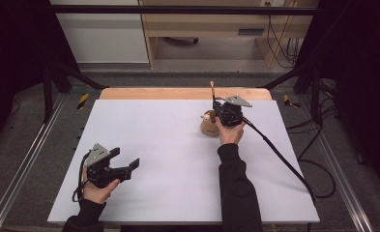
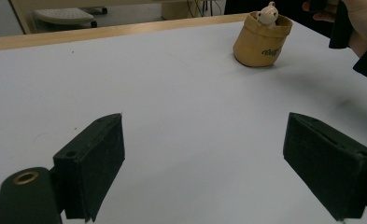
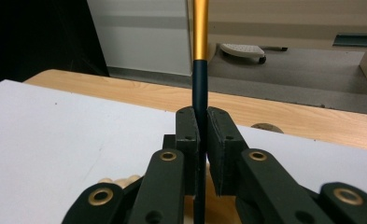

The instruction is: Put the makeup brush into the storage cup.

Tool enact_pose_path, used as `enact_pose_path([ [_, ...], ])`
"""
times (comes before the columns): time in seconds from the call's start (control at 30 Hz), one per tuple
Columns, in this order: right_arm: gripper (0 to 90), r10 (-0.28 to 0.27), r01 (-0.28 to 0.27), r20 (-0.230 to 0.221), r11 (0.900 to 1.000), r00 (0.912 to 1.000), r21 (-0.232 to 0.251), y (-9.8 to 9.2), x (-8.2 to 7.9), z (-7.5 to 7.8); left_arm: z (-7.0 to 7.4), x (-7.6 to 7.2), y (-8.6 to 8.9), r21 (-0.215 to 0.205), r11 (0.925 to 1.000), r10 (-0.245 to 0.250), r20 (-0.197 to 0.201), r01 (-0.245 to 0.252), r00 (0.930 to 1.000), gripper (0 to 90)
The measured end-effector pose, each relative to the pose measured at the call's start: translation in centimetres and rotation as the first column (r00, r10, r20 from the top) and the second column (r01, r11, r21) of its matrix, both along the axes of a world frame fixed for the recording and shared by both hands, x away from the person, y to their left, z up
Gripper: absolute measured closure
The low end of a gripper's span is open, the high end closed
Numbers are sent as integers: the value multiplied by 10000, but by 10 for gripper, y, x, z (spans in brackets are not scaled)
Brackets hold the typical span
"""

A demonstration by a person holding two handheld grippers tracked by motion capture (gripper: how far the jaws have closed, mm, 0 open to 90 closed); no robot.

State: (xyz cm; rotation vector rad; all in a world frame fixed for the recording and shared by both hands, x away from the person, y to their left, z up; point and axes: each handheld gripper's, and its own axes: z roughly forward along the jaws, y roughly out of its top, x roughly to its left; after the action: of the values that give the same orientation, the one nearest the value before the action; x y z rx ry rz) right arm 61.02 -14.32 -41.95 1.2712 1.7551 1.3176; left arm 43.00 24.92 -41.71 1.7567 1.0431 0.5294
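White counter [image 1: 168, 164] with a wood strip along its far edge, grey floor and dark frame rails around it. Right gripper [image 1: 222, 112] at the far right part of the counter, jaws pinched tight on a thin pen [image 3: 200, 70] with a dark lower shaft and a gold upper shaft, held upright. In the high view the pen's tip sticks up above the gripper, right over the tan pouch-shaped holder [image 2: 261, 42]. Holder stands on the counter just beside the right hand [image 1: 230, 133], with a small white bear figure [image 2: 268, 13] poking out of its top. Left gripper [image 1: 122, 162] sits well apart at the near left of the counter, held in the left hand [image 1: 96, 191], jaws spread wide with nothing between them, bare counter beneath.
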Motion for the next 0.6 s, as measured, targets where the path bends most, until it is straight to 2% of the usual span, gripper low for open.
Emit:
enact_pose_path([
  [0.6,837,10,-7,-486,10000,9988,66,-7,-7,-24,-1,0,-1,38,10000,-27,-21,27,10000,122],
])
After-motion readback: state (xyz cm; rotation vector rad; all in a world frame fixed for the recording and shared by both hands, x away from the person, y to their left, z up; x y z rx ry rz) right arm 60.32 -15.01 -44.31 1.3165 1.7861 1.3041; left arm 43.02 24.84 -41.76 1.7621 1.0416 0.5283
